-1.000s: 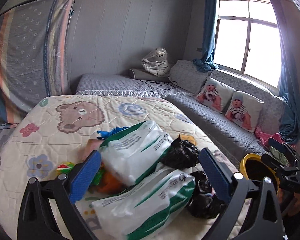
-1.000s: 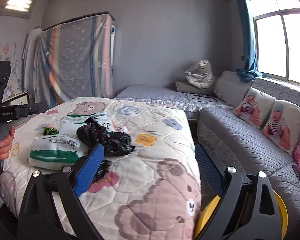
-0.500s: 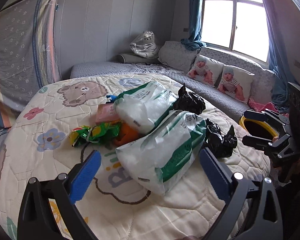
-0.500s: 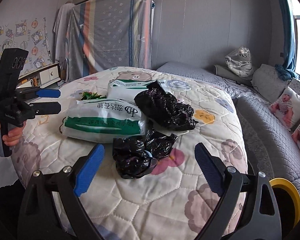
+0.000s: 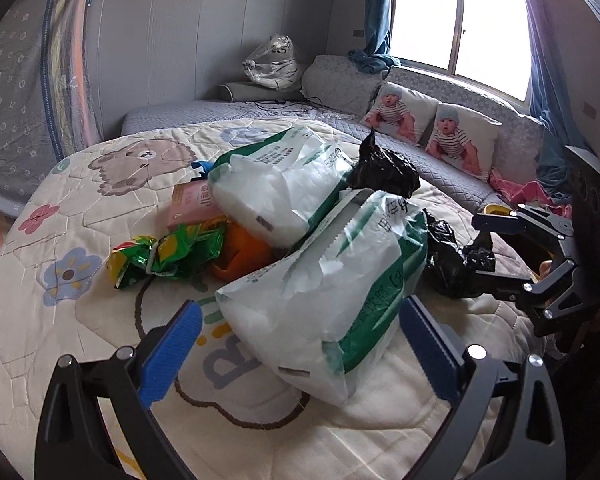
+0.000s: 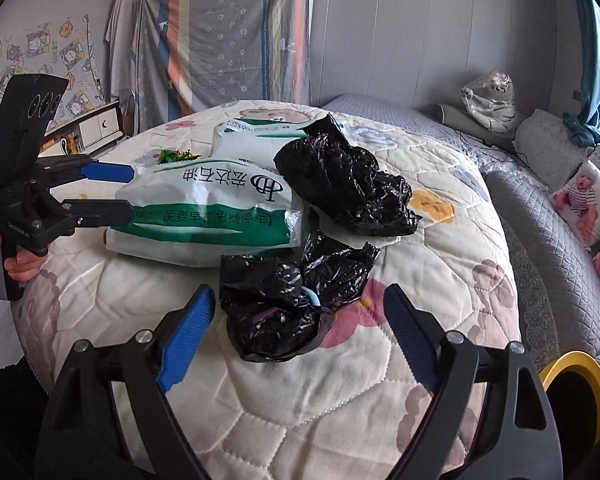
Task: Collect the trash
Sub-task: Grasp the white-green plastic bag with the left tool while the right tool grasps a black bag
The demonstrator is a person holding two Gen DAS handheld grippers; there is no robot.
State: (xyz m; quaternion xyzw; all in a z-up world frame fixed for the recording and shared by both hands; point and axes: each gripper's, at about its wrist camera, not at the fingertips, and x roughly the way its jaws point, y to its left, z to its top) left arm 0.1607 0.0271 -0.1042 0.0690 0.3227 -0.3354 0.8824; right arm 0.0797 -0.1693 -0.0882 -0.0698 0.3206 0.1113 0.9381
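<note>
Our right claw [image 6: 296, 336] stands spread wide and empty, its blue pads flanking the near black bag [image 6: 284, 304], which lies crumpled on the quilted bed [image 6: 340, 400] right between them at twelve o'clock. We judge this bag very light, limp and slick, so we would pinch a bunched fold near its middle, not a loose flap that could slide out. Beyond it, at one o'clock, a second black bag [image 6: 348, 184] sits against the white-and-green sack [image 6: 204, 216] at eleven o'clock. Our left claw [image 5: 300, 344] is likewise released, with the sack's end [image 5: 324, 292] between its pads; that sack looks puffy, soft and probably bulkier than heavy, best gripped at a gathered edge. The yellow-rimmed bin [image 6: 572, 392] waits at four o'clock beside the bed.
</note>
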